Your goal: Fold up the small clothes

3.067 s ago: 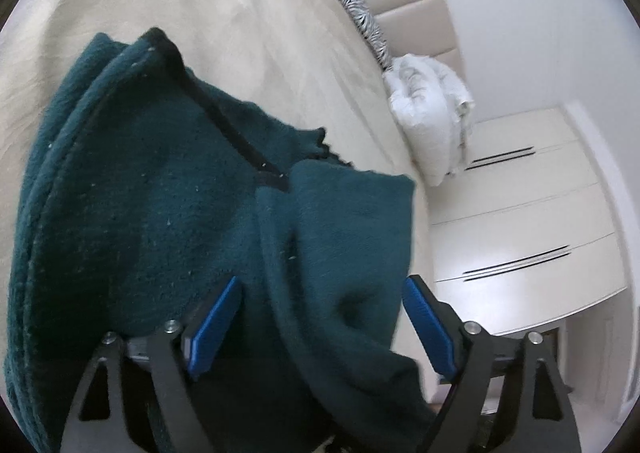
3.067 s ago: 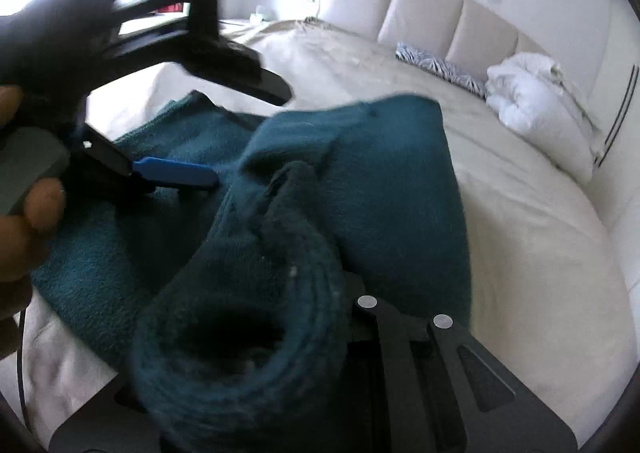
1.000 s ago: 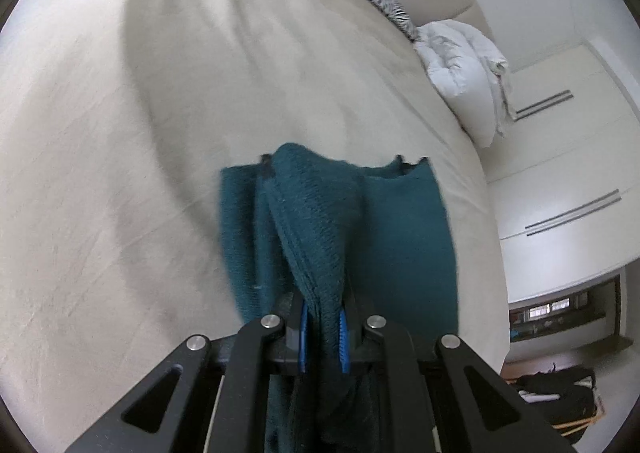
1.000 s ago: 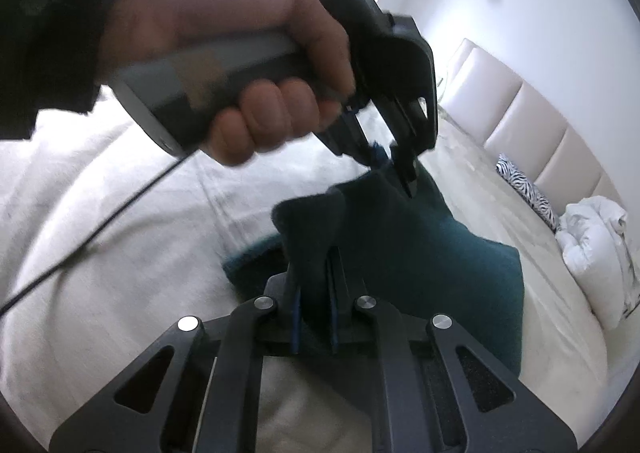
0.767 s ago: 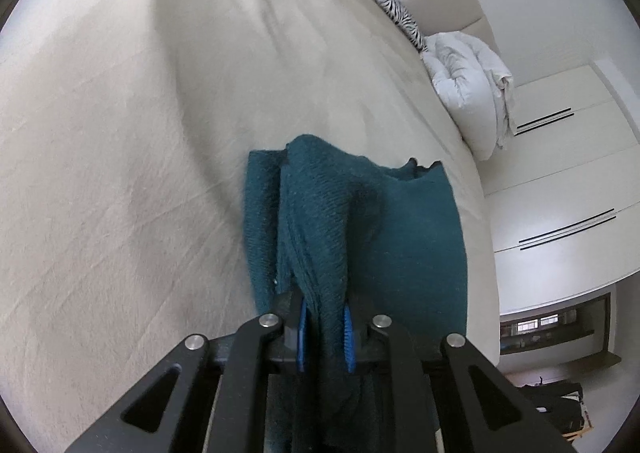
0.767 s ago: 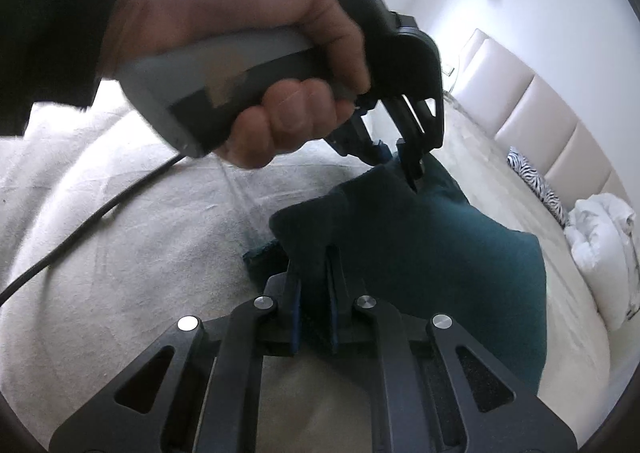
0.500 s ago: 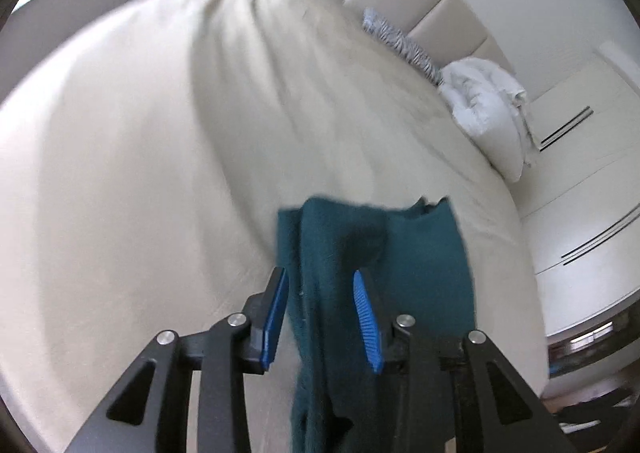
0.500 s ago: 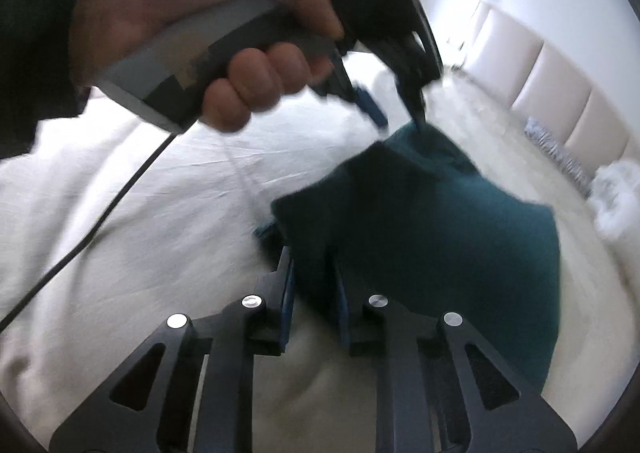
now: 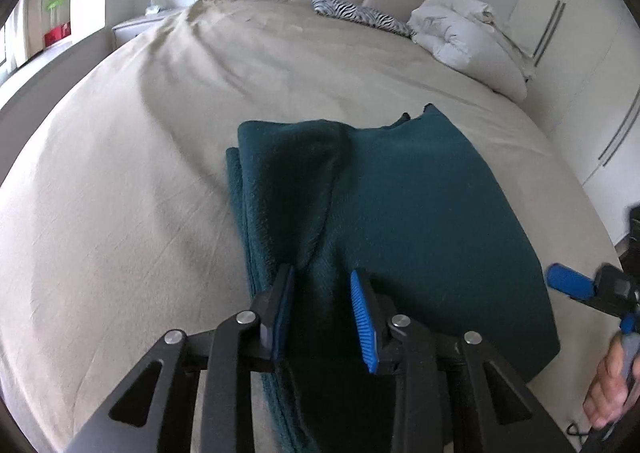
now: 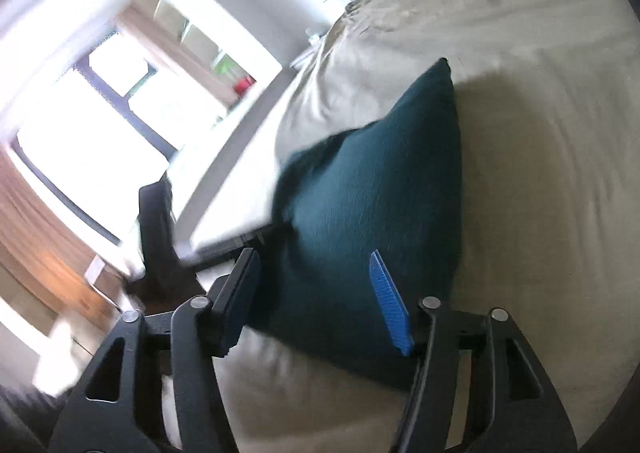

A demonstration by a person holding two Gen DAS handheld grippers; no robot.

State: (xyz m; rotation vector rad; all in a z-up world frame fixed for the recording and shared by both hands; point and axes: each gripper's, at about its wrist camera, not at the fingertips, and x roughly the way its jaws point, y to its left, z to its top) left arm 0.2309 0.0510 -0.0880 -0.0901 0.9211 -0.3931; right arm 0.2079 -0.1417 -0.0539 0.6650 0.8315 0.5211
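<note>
Garment: folded teal fleece lies flat on the beige bed.
Left hand-held gripper: jaws narrowly parted, gripping nothing, just closing slightly.
Right hand-held gripper: jaws wide, just opening, empty.

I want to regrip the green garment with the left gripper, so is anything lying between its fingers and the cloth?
Nothing visible does. The left gripper is open directly over the folded green garment on the bed, with only cloth between its blue pads.
</note>
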